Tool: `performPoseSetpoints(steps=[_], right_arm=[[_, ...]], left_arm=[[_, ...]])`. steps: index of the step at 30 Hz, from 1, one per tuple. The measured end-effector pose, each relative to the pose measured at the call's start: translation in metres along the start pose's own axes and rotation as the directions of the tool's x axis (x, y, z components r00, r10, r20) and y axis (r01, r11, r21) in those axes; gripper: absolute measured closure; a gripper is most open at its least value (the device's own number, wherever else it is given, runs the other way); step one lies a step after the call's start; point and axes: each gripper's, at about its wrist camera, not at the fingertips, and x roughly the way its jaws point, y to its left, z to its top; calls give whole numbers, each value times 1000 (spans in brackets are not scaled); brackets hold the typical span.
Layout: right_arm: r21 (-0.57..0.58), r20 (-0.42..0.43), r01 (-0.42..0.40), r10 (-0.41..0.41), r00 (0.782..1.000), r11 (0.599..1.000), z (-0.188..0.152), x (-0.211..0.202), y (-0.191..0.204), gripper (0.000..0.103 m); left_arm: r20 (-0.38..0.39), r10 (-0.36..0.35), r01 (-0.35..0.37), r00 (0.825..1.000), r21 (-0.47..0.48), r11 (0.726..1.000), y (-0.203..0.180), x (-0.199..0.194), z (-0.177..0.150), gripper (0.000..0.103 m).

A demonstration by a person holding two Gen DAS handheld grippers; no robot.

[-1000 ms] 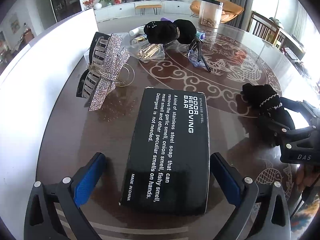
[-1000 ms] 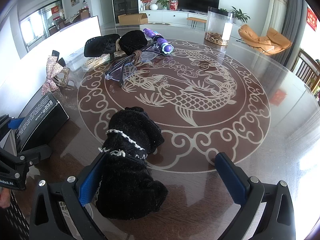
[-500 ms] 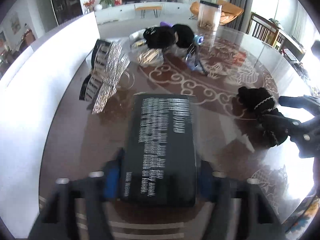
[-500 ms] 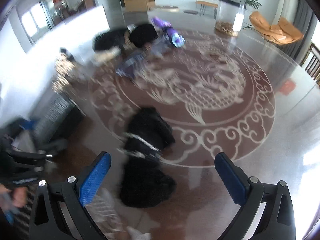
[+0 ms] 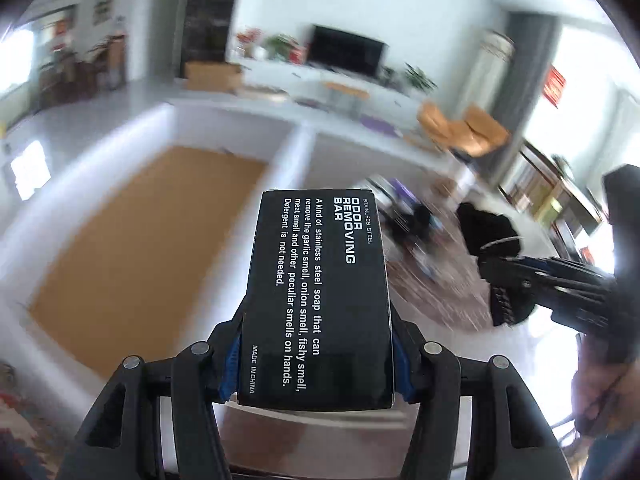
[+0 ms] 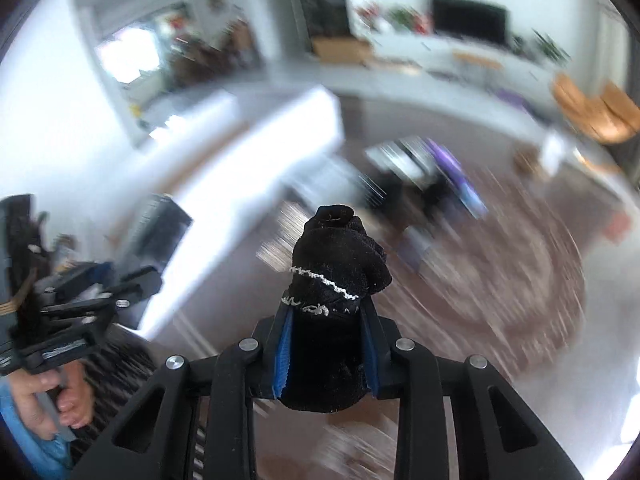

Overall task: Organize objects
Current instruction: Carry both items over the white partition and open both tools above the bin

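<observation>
Blurred living room behind your two loaded grippers.
Your left gripper [image 5: 318,360] clamps the black printed cardboard box [image 5: 318,300]; your right gripper [image 6: 326,354], jaws closing, pinches the black white-trimmed fabric bundle [image 6: 334,304], lower centre.

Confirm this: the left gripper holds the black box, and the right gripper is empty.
Not quite. The right gripper is not empty: the right wrist view shows its jaws closing on a black cloth. The left gripper does hold the black box.

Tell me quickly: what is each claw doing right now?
Left claw: shut on the black box.
Right claw: closing, pads pressing the black fabric bundle.
</observation>
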Motion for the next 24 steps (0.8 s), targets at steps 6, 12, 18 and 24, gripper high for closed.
performPoseSetpoints(steps=[6, 12, 18, 24], right_arm=[[-153, 70, -189, 202, 977, 970, 85, 26, 131, 73], [-114, -48, -303, 299, 953, 946, 107, 98, 190, 25], [-104, 63, -206, 214, 975, 973, 76, 77, 155, 12], [-47, 130, 51, -44, 990, 998, 9, 58, 55, 6]], left_arm=[[-60, 234, -238, 970, -61, 969, 108, 6, 42, 45], [-171, 347, -369, 922, -115, 922, 168, 37, 39, 33], [-88, 289, -297, 953, -99, 950, 131, 22, 21, 29], [-62, 9, -7, 998, 42, 999, 5, 10, -9, 8]])
